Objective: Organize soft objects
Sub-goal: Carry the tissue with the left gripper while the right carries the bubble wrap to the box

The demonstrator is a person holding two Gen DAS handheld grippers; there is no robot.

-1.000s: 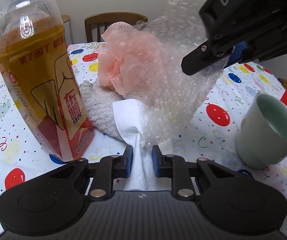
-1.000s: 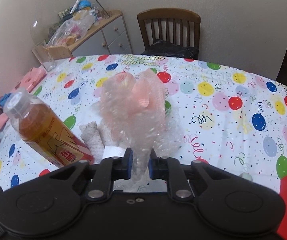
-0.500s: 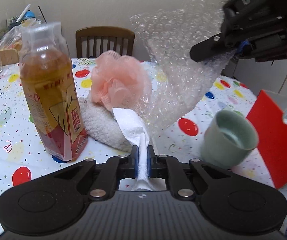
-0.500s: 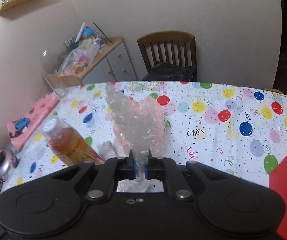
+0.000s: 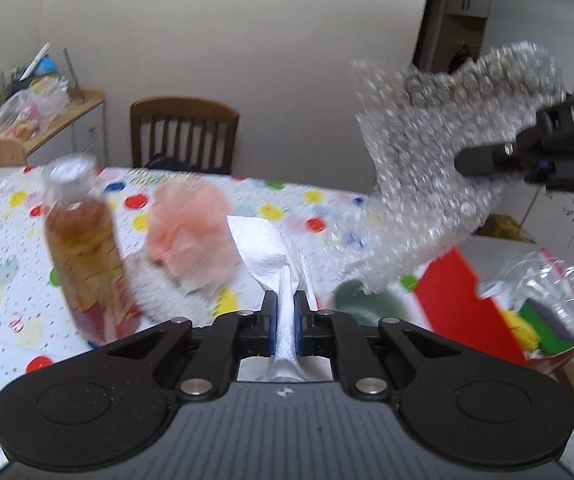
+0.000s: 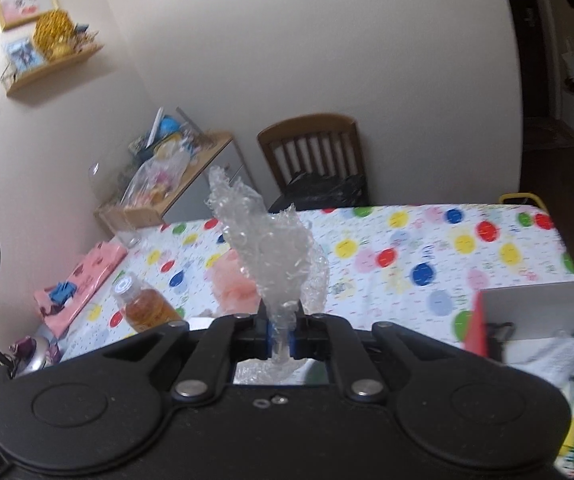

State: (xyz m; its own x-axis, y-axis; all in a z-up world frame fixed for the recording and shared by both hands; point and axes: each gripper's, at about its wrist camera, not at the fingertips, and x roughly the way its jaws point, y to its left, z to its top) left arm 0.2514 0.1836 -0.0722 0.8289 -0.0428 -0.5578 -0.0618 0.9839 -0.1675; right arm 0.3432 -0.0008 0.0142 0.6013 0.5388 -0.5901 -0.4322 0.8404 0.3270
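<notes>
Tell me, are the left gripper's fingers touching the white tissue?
Touching. The left wrist view shows the left gripper shut on the white tissue, its fingers pressing the tissue's twisted stem from both sides.

The bubble wrap (image 5: 427, 184) is clear, glossy plastic, its bubbled surface catching the light. The tissue (image 5: 275, 256) is soft white paper, matt and lightly embossed. The bath pouf (image 5: 191, 232) looks like gathered pink mesh netting, and the cloth (image 5: 159, 292) under it is pale, nubbly towelling. The bottle (image 5: 85, 248) is smooth transparent plastic with a shiny printed label. The tablecloth (image 6: 427, 248) looks like a smooth printed sheet with a faint sheen. The chair (image 6: 313, 148) is dark varnished wood. The cup (image 5: 371, 306) seems glazed ceramic, though blurred. The box (image 5: 451, 300) has a matt red cardboard wall.
</notes>
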